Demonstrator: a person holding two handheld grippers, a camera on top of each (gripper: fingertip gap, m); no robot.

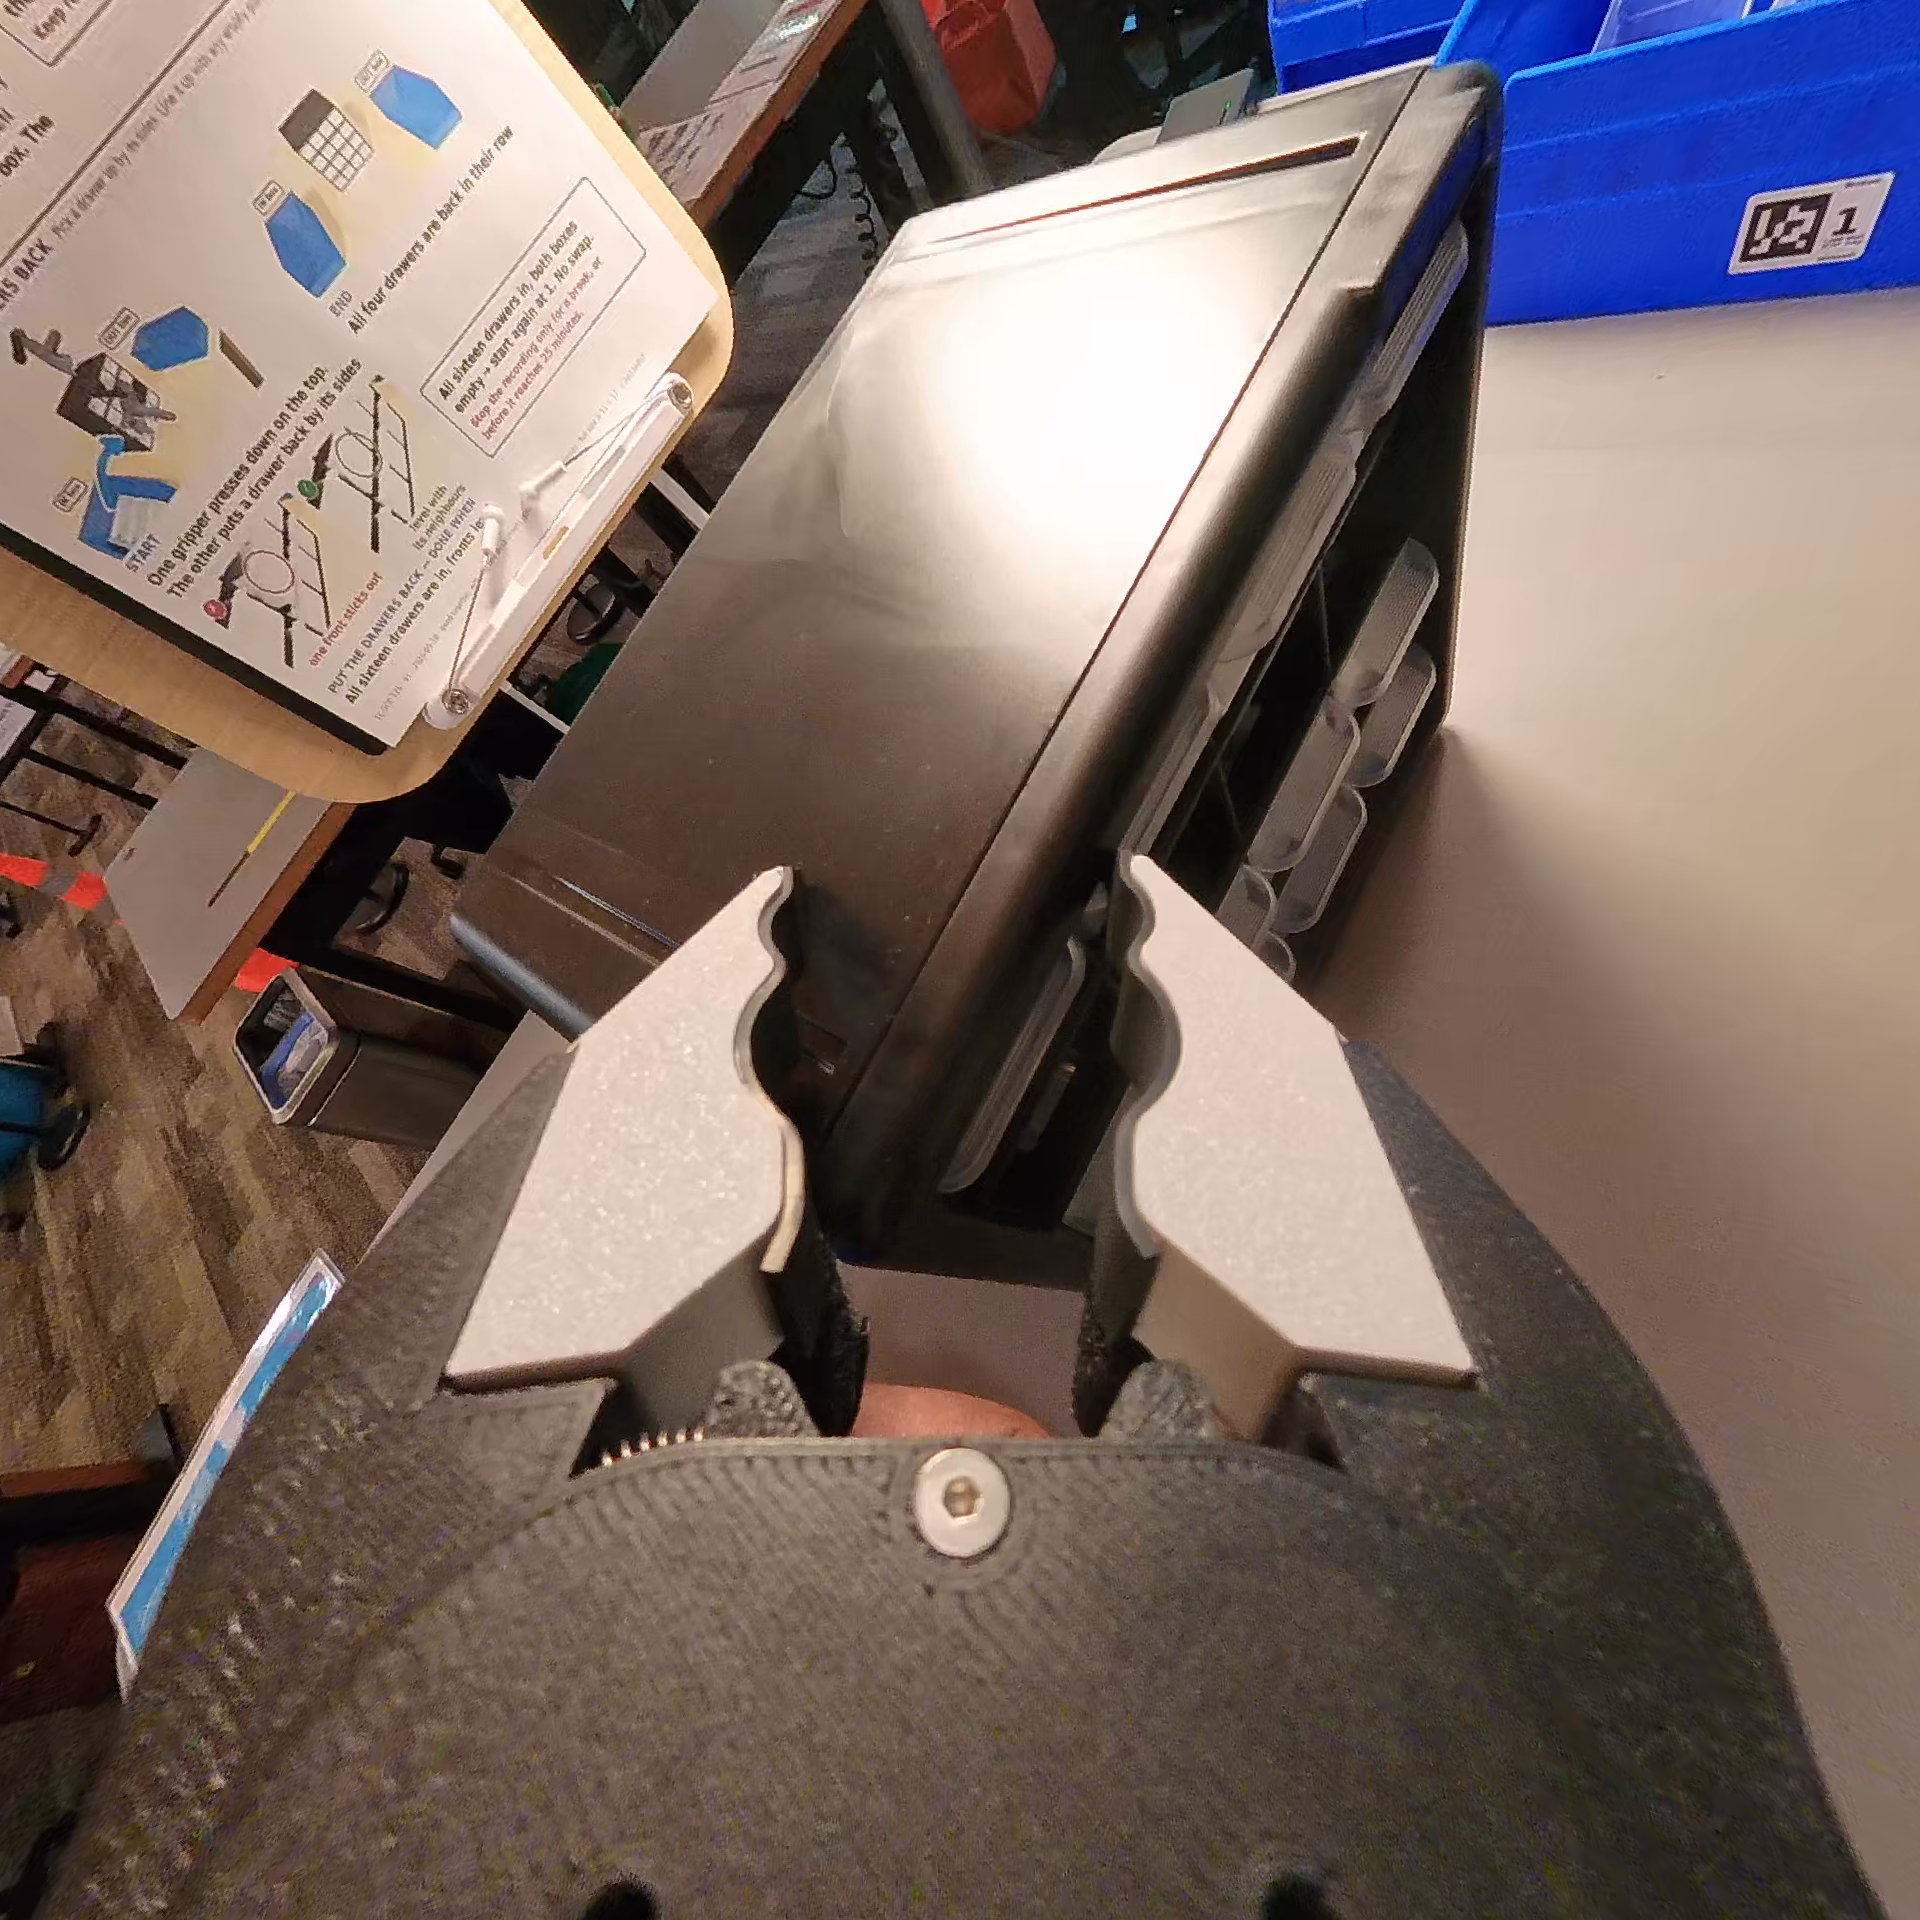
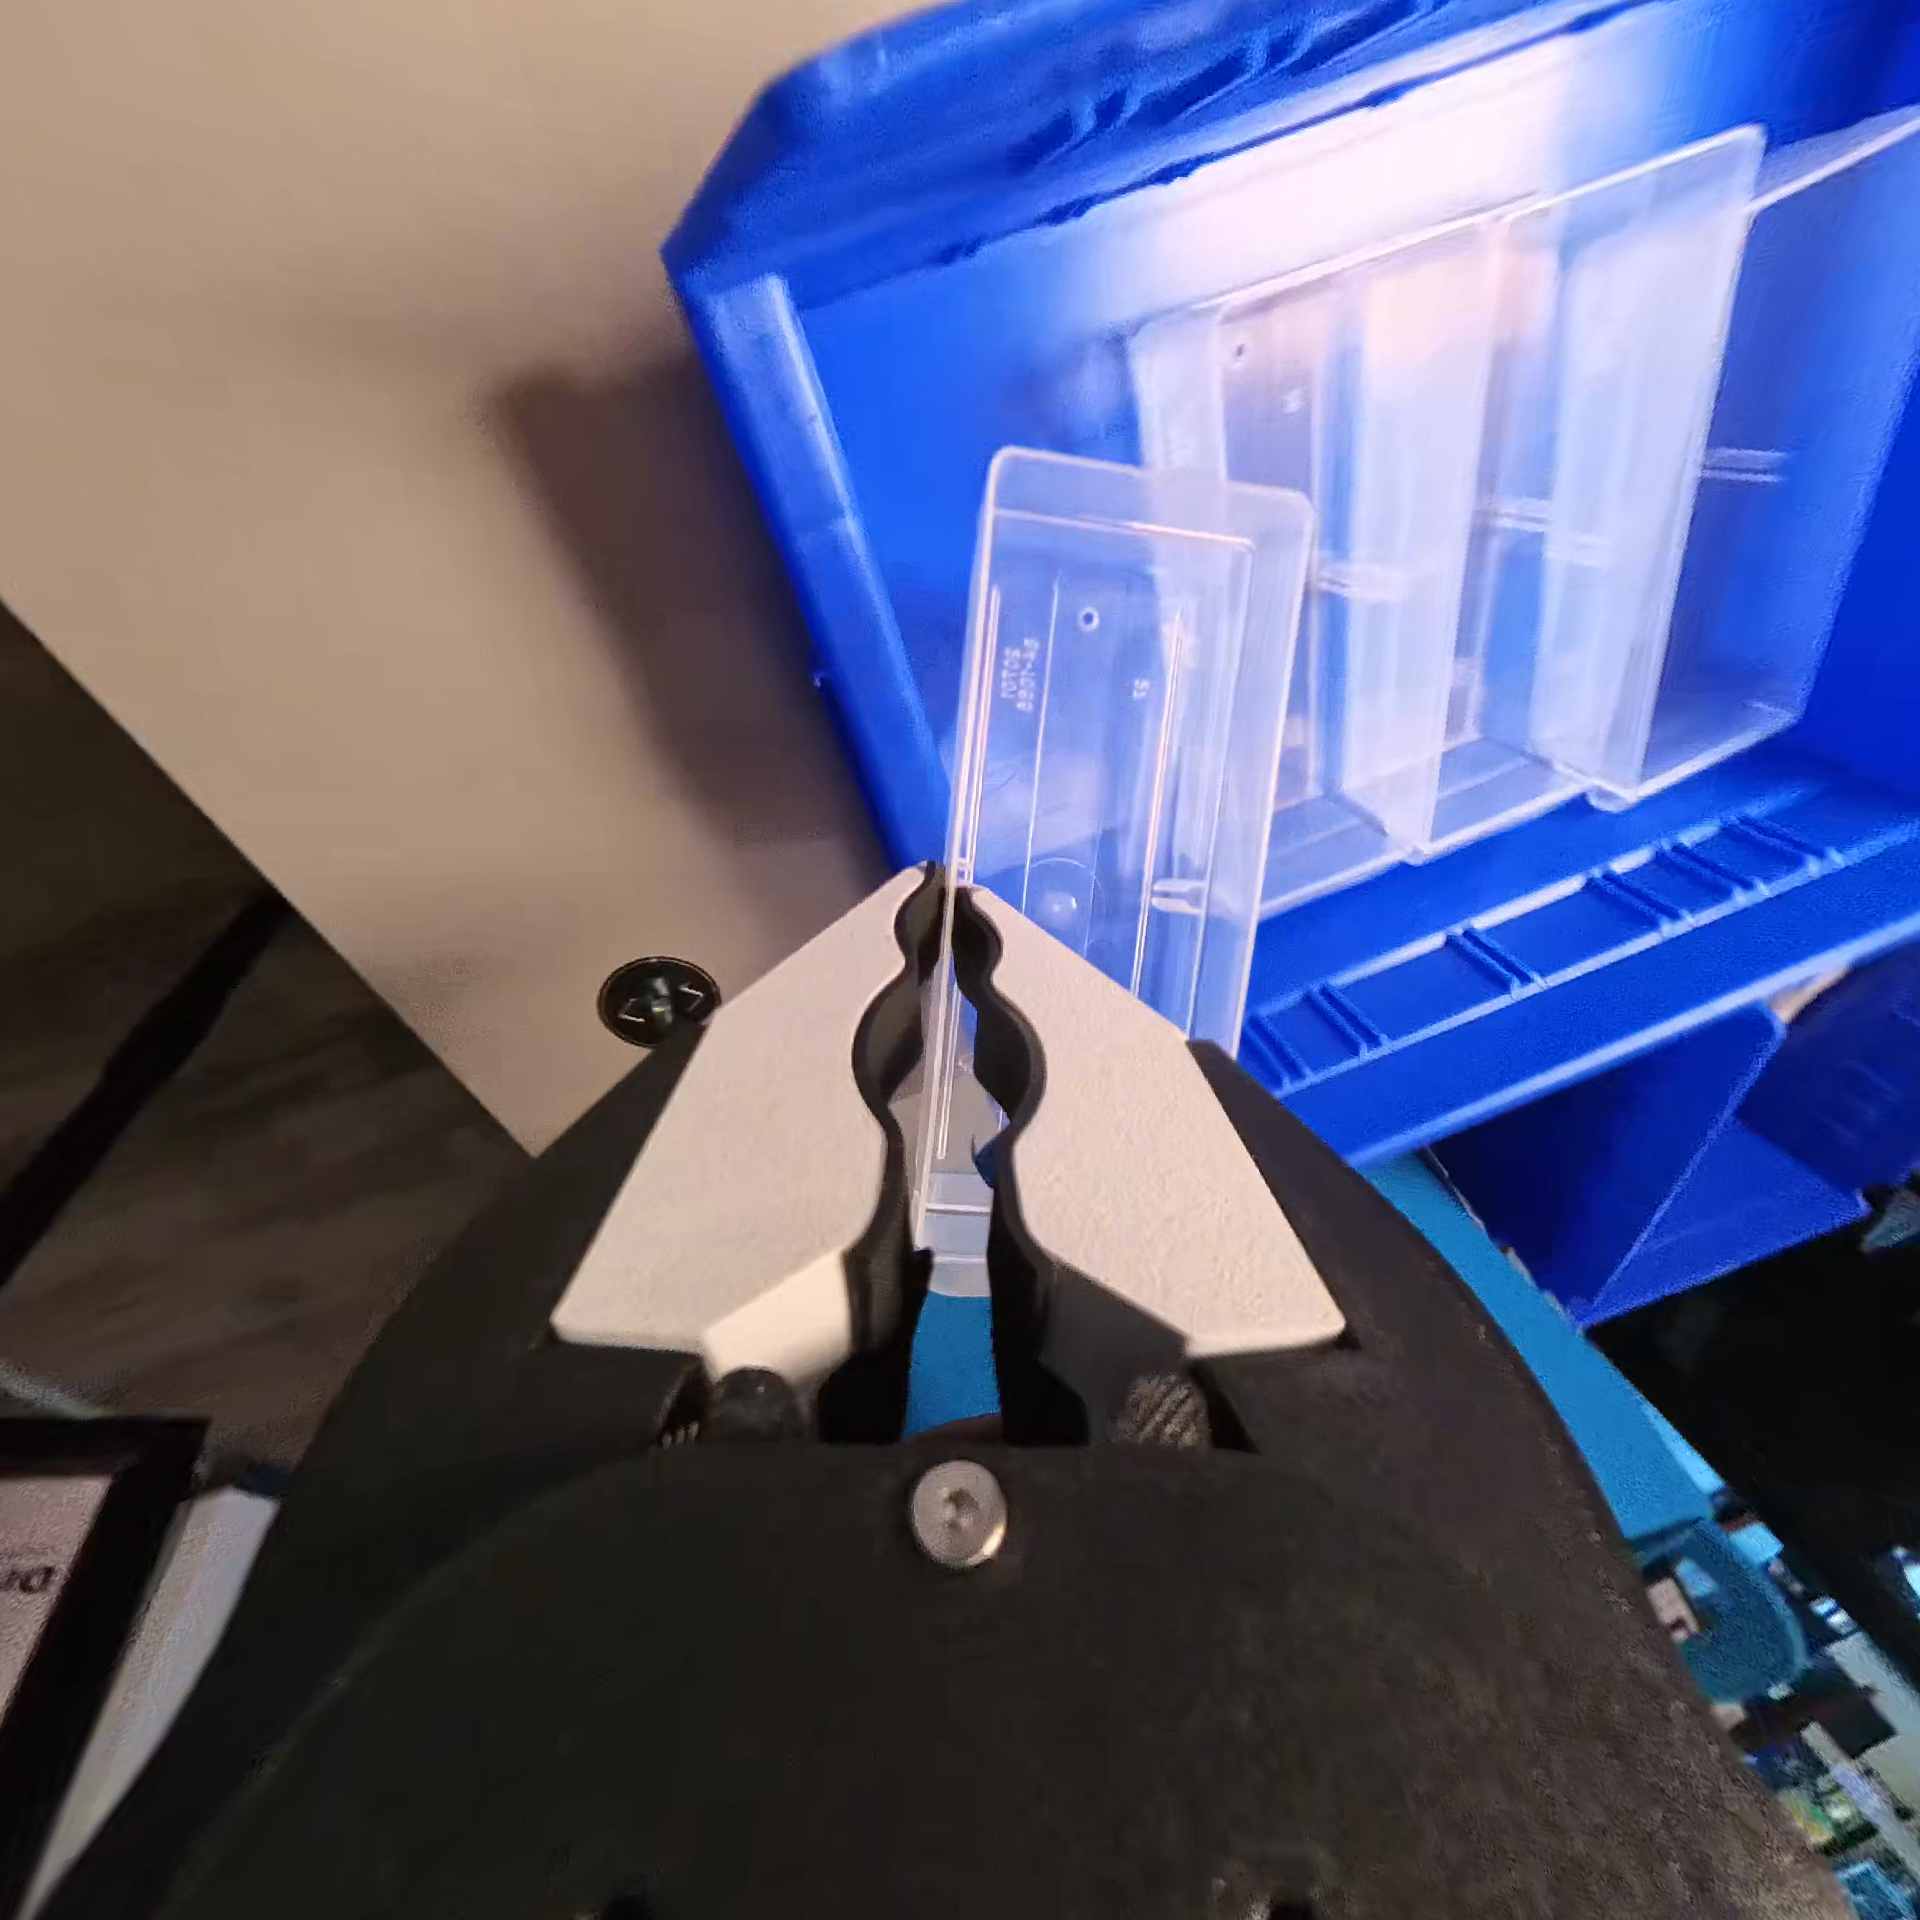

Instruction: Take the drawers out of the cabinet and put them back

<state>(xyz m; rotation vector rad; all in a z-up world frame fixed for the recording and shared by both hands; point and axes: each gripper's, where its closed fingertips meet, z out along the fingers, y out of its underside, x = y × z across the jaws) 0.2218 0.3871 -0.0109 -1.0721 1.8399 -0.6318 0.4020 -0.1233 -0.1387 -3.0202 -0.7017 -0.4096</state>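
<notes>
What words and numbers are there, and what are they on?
I won't copy writing out; here is where it stands.
Instruction sheet on the wooden board: printed lines and drawings.
White tag on the blue bin: a square code and a number.
Clear drawer in the right gripper: tiny raised marks.

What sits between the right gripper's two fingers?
One thin wall of a clear plastic drawer, clamped between the right gripper's fingertips; the right wrist view shows it, over the blue bin.

One black drawer cabinet (image 1: 935, 582) fills the centre of the left wrist view, with two blue bins (image 1: 1704, 156) at upper right and one instruction sheet (image 1: 343, 312) at upper left. The right wrist view shows about three clear drawers (image 2: 1122, 707); the farther ones blur together.
</notes>
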